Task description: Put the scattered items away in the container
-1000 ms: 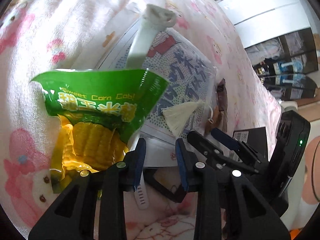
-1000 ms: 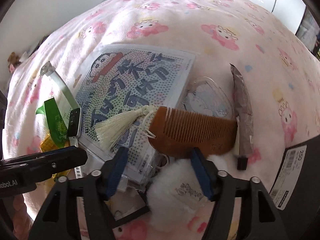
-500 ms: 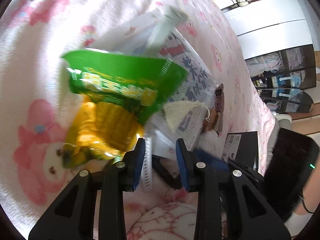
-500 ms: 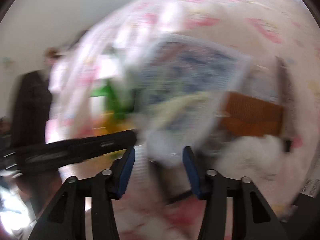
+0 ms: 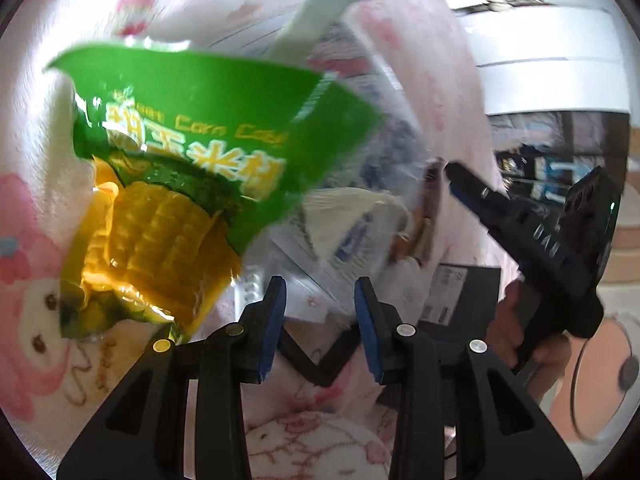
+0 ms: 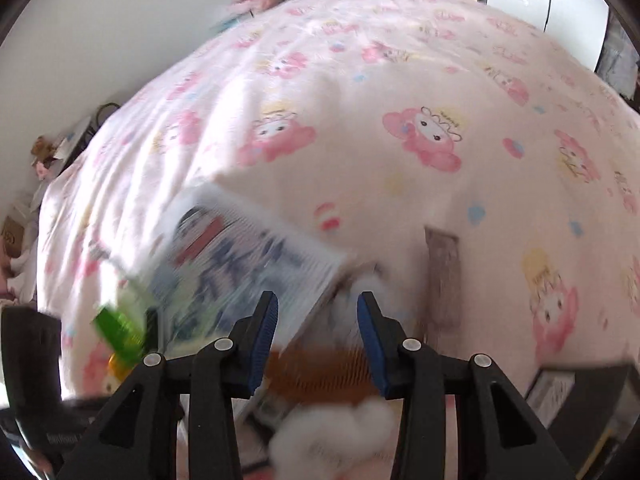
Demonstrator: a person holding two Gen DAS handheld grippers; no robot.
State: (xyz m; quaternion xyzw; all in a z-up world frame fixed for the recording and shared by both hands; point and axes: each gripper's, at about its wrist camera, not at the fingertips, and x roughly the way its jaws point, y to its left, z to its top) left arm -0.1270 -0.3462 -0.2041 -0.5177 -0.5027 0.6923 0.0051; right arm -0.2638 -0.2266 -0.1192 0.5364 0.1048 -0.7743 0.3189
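A green and yellow sweet corn packet (image 5: 180,184) lies on the pink bedspread, just left of and ahead of my left gripper (image 5: 320,324), which is open and empty. A printed plastic pack (image 5: 352,216) with a white tassel lies ahead of it. My right gripper (image 6: 316,336) is open and empty above a brown wooden comb (image 6: 320,376) and a white fluffy puff (image 6: 332,436). The printed pack (image 6: 244,272) and the corn packet (image 6: 120,328) show blurred at the left. A brown sachet (image 6: 442,276) lies to the right. A black box (image 5: 460,292) sits at the right.
The pink cartoon bedspread (image 6: 360,120) stretches far ahead. The black box corner (image 6: 580,396) shows at lower right. The other gripper's body (image 6: 36,380) is at lower left. White cabinets (image 5: 540,56) stand beyond the bed.
Both grippers have lifted and tilted; the right view now looks farther up the bed and the items sit lower in it. The left gripper has drawn closer to the corn packet. Both stay open.
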